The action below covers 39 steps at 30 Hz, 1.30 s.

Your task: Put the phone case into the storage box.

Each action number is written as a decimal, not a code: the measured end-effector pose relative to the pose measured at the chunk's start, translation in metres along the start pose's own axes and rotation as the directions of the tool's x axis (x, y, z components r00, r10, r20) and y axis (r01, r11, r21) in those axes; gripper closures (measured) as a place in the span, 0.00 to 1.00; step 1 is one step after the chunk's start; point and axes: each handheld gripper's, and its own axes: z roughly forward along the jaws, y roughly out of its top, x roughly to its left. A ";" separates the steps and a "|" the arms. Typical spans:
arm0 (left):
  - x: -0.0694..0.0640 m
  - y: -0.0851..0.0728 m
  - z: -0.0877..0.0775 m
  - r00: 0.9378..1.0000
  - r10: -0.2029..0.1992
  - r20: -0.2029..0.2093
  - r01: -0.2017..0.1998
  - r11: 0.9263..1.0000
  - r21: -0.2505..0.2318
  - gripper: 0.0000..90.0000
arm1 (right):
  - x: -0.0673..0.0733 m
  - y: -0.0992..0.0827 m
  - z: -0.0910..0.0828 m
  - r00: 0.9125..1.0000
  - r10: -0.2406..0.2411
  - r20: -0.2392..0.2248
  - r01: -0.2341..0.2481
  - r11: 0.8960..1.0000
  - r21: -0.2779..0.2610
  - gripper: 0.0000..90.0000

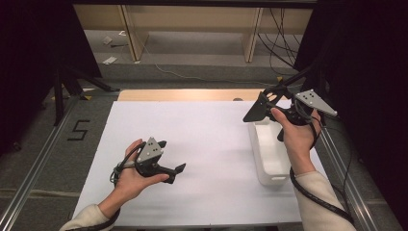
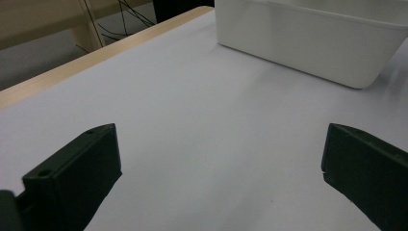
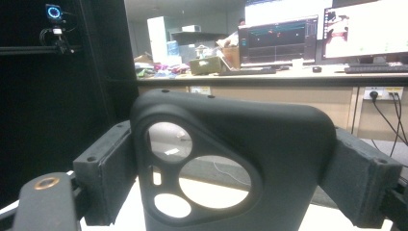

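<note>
Two grippers, one phone case above the bin

I hold the black phone case [image 3: 231, 168] clamped across its width in the right gripper [image 1: 262, 109], above the white bin's [image 1: 269, 159] far end, ready for dropping. Left gripper [image 1: 171, 169], fingers [image 2: 72, 178] spread and empty, waits well left of the bin on the bench [image 1: 207, 139].

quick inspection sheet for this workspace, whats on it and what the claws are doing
surface: white sheet on a wooden table, far edge bare wood.
job's things: black phone case held upright in the right claw above the far end of the white bin; the bin's contents cannot be made out.
clutter: nothing seen on the sheet.
grippers: right claw shut on the phone case; left claw open with nothing between its jaws, low over the sheet.
cables: one cable runs along the right forearm; more lie on the floor behind the table.
surroundings: black curtains at both sides, wooden table legs beyond, desks with lit monitors in the right gripper view.
</note>
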 end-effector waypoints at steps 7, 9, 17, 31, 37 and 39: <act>0.000 0.000 0.000 1.000 -0.001 0.000 0.001 1.000 0.000 0.00 | -0.002 0.001 -0.001 1.000 0.003 0.005 -0.003 1.000 -0.002 0.18; 0.000 0.000 0.000 1.000 -0.001 0.000 0.001 1.000 0.000 0.00 | -0.002 0.001 -0.001 1.000 0.002 0.007 -0.002 1.000 -0.003 0.18; 0.000 0.000 0.000 1.000 -0.001 0.000 0.001 1.000 0.001 0.00 | -0.005 0.001 -0.001 1.000 0.003 0.013 -0.003 1.000 -0.003 0.18; 0.000 0.000 0.000 1.000 -0.001 -0.001 0.001 1.000 0.001 0.00 | -0.009 0.001 -0.002 1.000 0.010 0.026 -0.010 1.000 0.000 0.18; 0.000 0.000 0.000 1.000 0.001 0.000 -0.001 1.000 0.000 0.00 | -0.012 0.001 -0.003 0.999 0.011 0.033 -0.011 1.000 -0.004 0.18; 0.000 0.000 0.000 1.000 0.001 0.000 -0.001 1.000 -0.001 0.00 | -0.013 0.001 -0.003 0.999 0.011 0.036 -0.011 1.000 -0.004 0.18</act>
